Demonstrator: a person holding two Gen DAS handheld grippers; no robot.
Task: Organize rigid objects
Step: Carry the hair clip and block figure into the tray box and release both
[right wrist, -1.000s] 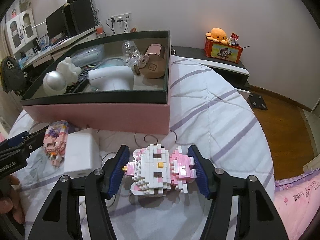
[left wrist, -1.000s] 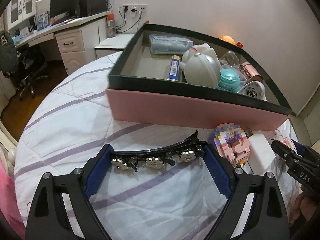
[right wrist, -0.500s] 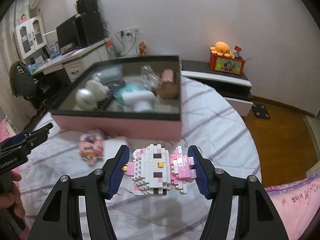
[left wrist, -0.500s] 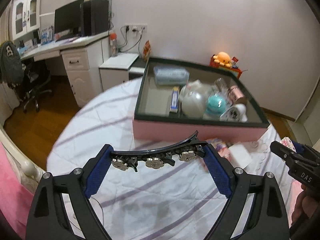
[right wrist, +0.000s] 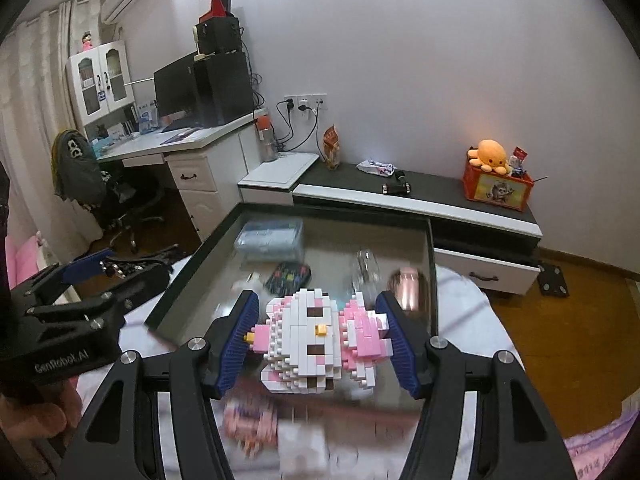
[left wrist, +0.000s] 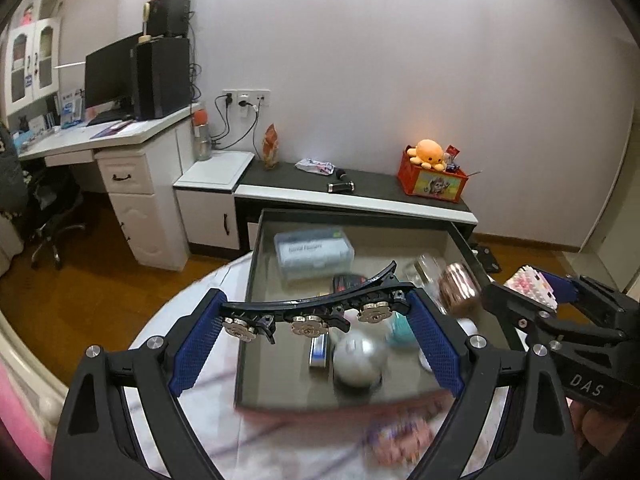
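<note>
My left gripper point(left wrist: 316, 326) is shut on a long black hair clip point(left wrist: 312, 308) with three metal flowers, held end to end between the blue pads, high above the bed. My right gripper point(right wrist: 318, 334) is shut on a white and pink brick cat figure point(right wrist: 320, 340). Below both lies the pink box with a dark rim point(left wrist: 244, 320), point(right wrist: 184, 268), which holds a clear case point(left wrist: 314, 252), a silver ball point(left wrist: 360, 358), a copper cylinder point(left wrist: 460, 290) and other items. The right gripper and its figure point(left wrist: 532, 286) show at the left view's right edge; the left gripper point(right wrist: 116, 268) shows at the right view's left.
Another brick figure point(left wrist: 400, 438), point(right wrist: 250, 424) and a white block point(right wrist: 302, 450) lie blurred on the striped bedsheet in front of the box. Behind the box stand a low black-topped cabinet point(left wrist: 360, 192) with an orange plush crate point(left wrist: 434, 172), and a white desk point(left wrist: 120, 140).
Both grippers have risen with their loads, so the box and bed look smaller and lower in each view. Grips are unchanged.
</note>
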